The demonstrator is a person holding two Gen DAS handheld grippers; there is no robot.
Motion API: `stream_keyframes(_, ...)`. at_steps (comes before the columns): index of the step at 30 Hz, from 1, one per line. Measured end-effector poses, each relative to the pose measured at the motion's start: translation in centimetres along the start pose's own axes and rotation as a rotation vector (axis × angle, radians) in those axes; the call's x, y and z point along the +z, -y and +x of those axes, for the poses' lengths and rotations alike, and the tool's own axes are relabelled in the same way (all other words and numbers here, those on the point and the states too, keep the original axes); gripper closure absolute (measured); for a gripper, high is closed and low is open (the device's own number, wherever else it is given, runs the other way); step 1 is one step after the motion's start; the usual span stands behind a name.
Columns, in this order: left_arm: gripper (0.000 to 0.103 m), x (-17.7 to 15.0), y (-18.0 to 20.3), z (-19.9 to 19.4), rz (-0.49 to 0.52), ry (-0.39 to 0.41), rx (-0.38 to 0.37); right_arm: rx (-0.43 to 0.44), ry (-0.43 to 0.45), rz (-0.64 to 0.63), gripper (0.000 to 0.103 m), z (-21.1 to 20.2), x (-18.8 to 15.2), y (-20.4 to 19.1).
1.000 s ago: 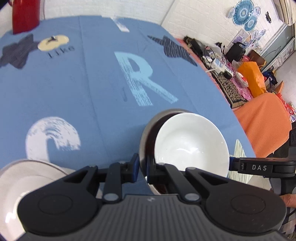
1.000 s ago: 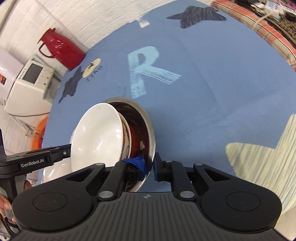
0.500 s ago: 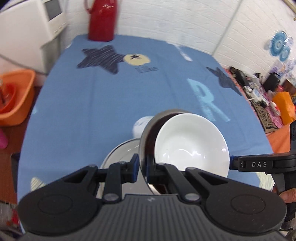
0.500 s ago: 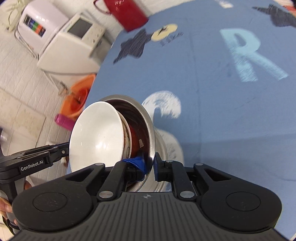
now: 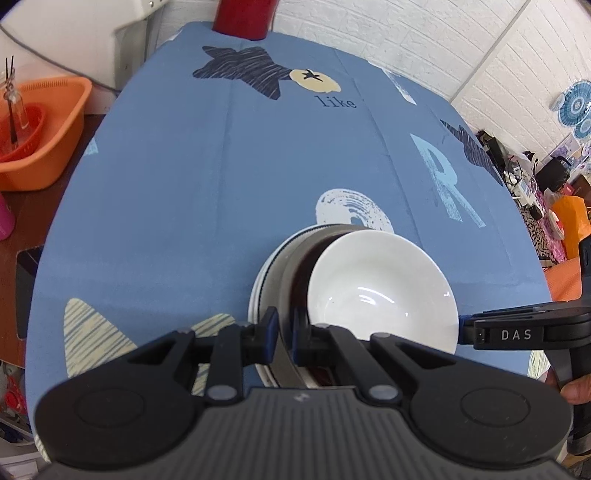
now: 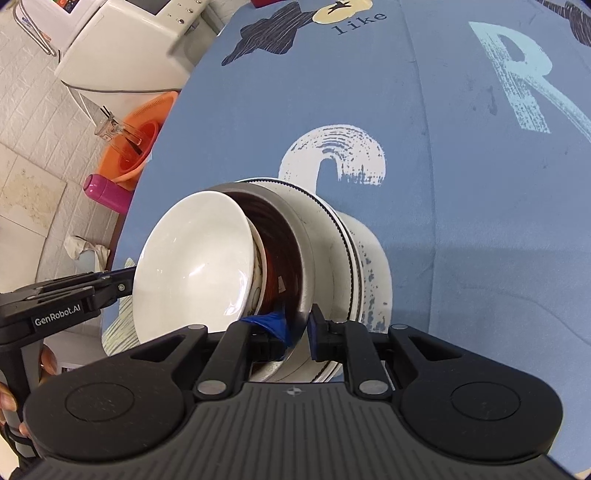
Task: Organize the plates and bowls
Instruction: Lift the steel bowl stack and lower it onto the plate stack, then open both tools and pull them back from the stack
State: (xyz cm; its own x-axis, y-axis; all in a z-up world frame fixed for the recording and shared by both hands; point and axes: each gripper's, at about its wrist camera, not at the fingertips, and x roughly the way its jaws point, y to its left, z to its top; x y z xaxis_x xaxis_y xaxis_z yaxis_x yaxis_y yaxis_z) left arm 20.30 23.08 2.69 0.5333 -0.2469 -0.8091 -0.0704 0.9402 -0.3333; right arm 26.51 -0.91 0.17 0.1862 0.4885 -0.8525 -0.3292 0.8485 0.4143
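Note:
A steel bowl [image 5: 284, 273] holds a dark red-brown bowl and, on top, a white bowl [image 5: 380, 291]. My left gripper [image 5: 284, 330] is shut on the steel bowl's near rim. My right gripper [image 6: 299, 328] is shut on the opposite rim of the steel bowl [image 6: 308, 258], beside the white bowl [image 6: 195, 258]. The nested bowls are directly over a stack of white plates [image 6: 369, 258] with a dark rim line, also showing as a white edge of the plates [image 5: 258, 284]. I cannot tell whether the bowl touches the plates. Each gripper shows in the other's view.
The blue printed tablecloth [image 5: 258, 166] covers the table. Its left edge is close to the stack. Past that edge lie an orange basin [image 5: 40, 122] and a pink cup [image 6: 103, 190] on the floor. A red thermos [image 5: 243, 14] and a white appliance [image 6: 122, 40] stand at the back.
Both grippers carried the nested bowls leftward across the table, from near the letter R to over the white plates by the left edge. The grips stayed the same.

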Motion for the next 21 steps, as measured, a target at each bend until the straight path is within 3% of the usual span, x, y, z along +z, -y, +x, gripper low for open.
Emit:
stream_keyframes(6,0.103,-0.5,0.2,0.1,0.042,0.047,-0.006,-0.037,0.021,-0.051,0.101,-0.3,-0.2,0.0)
stream_keyframes(8,0.094,-0.8,-0.2,0.0,0.022,0.059,0.003,-0.036,0.034,-0.065,0.102,-0.4,-0.2,0.2)
stream_keyframes(12,0.089,-1.1,-1.0,-0.6,-0.024,0.088,-0.03,-0.055,0.096,-0.093,0.098,-1.6,-0.5,0.0)
stream_keyframes(16,0.051,-0.8,-1.3,-2.2,-0.037,0.17,0.012,-0.058,0.176,-0.084,0.096,-3.1,-0.6,0.5)
stream_keyframes(17,0.032,-0.6,-1.4,-2.6,-0.045,0.19,-0.007,-0.045,0.198,-0.08,0.095,-3.4,-0.6,0.8)
stream_keyframes(19,0.029,-0.3,-1.3,-3.6,-0.051,0.218,-0.053,-0.038,0.218,-0.069,0.094,-3.8,-0.6,1.3)
stream_keyframes(21,0.029,-0.1,-0.3,-4.3,-0.022,0.243,-0.042,-0.026,0.242,-0.058,0.093,-4.1,-0.7,1.7)
